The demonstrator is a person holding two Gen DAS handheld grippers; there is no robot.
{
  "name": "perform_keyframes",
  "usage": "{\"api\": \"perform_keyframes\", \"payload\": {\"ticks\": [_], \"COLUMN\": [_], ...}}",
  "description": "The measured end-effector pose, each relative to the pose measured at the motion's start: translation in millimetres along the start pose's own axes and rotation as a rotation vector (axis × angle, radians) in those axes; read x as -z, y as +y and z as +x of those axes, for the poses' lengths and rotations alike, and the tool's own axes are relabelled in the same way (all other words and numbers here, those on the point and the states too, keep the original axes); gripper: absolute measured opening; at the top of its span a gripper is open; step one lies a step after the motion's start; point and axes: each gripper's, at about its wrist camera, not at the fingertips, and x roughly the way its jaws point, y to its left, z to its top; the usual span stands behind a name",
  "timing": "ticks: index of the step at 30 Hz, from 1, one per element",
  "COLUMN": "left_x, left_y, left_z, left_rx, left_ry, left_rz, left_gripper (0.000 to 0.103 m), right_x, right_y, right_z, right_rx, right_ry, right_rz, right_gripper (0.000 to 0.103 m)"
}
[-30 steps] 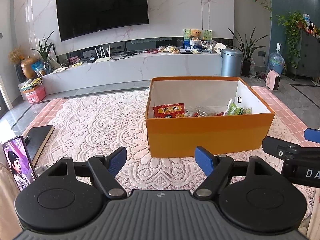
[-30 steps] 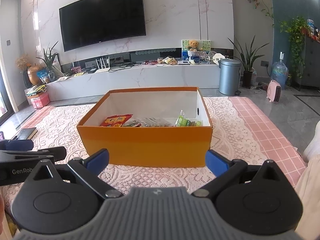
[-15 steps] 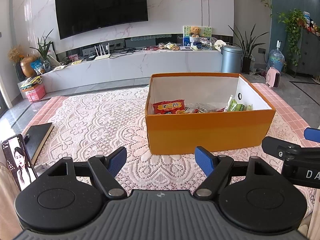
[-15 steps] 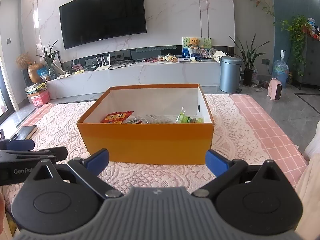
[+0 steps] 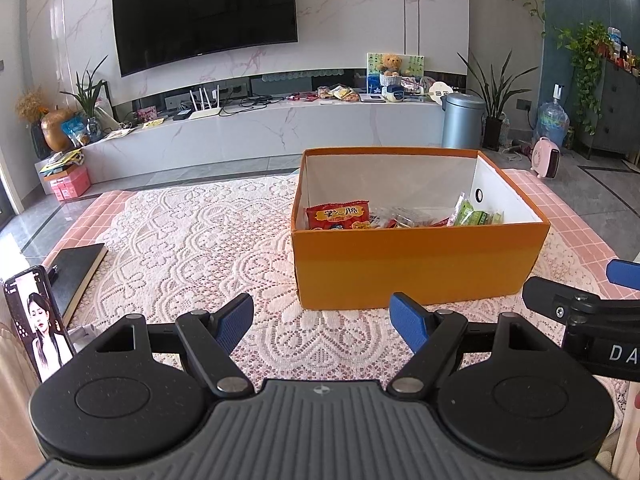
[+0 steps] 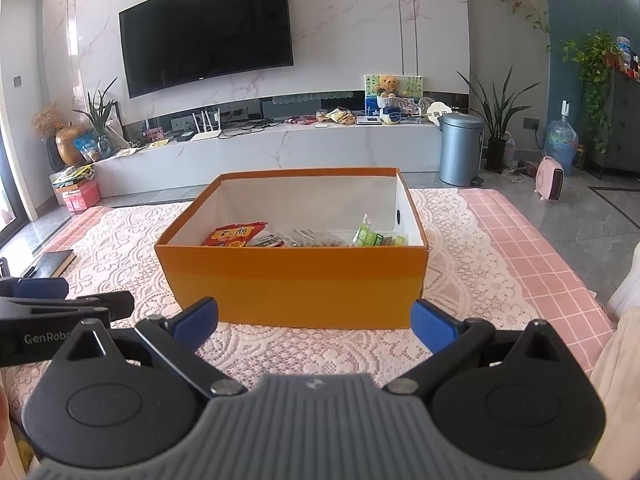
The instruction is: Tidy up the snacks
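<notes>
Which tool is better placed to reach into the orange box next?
Right, probably. The right tool faces the orange cardboard box squarely; from the left tool it sits off to the right. Both are open and empty.

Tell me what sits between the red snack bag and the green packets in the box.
Clear-wrapped snacks lie between the red bag and green packets, clearest in the right wrist view.

"GenRobo" on left gripper (image 6: 60,300); "DA" on right gripper (image 5: 584,308).

tongs (image 5: 321,322): black arms | blue pads (image 5: 236,320) | grey ribbed body | silver pivots
</notes>
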Motion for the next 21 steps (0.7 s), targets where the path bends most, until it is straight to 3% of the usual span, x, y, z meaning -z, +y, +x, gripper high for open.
{"api": "perform_keyframes", "payload": {"ticks": [21], "left_x": [0.0], "left_y": [0.5], "left_z": [-0.1], "left_rx": [-0.001], "left_ry": [-0.002], "left_rz": [-0.001], "left_gripper": [0.091], "right_x": [1.6], "right_y": [1.2], "right_z": [-0.5], "right_rx": [-0.003], "right_ry": [0.004], "right_rz": [0.000], "right_gripper": [0.099]}}
